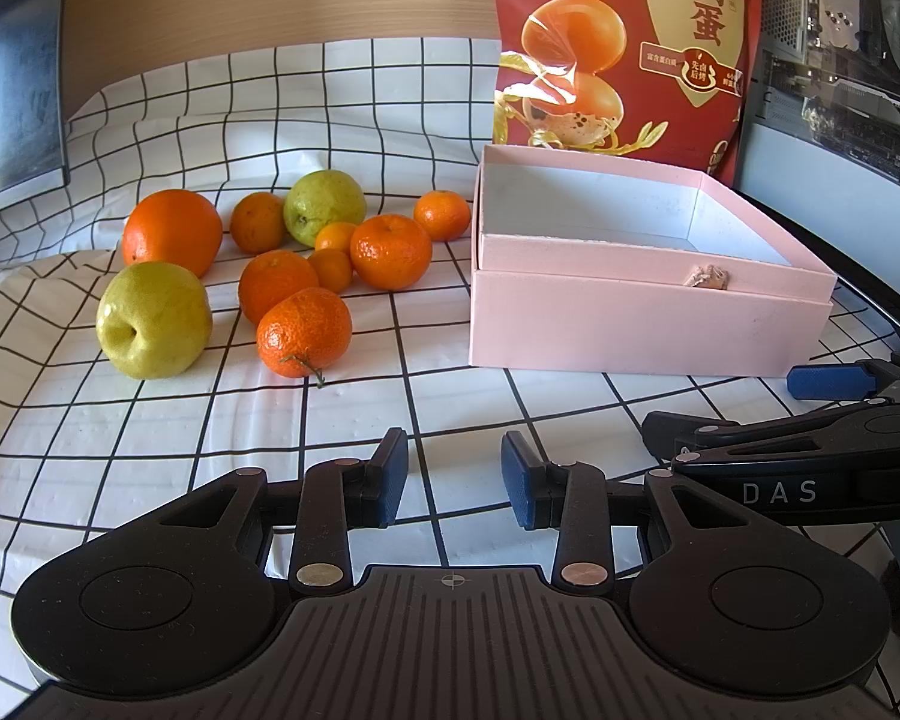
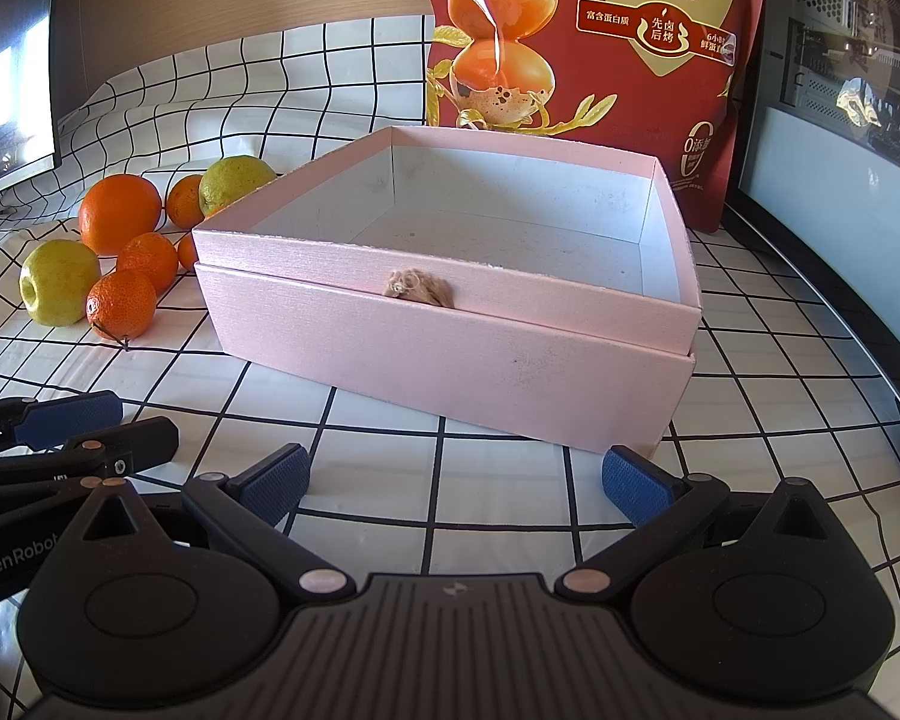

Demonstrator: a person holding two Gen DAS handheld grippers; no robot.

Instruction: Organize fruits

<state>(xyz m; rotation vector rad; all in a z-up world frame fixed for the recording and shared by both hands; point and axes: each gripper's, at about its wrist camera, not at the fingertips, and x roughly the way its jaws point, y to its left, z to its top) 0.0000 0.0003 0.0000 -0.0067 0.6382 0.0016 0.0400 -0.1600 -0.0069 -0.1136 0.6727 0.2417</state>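
We hold both grippers, left (image 1: 455, 474) and right (image 2: 456, 480), agape and unladen; the pink box (image 2: 450, 348) holds 0 fruits (image 1: 282, 264).

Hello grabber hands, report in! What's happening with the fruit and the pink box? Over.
Left gripper open, empty. Right gripper open, empty. Fruit pile loose on checked cloth, left of pink box; box holds nothing. Path to the fruit unblocked. Over.
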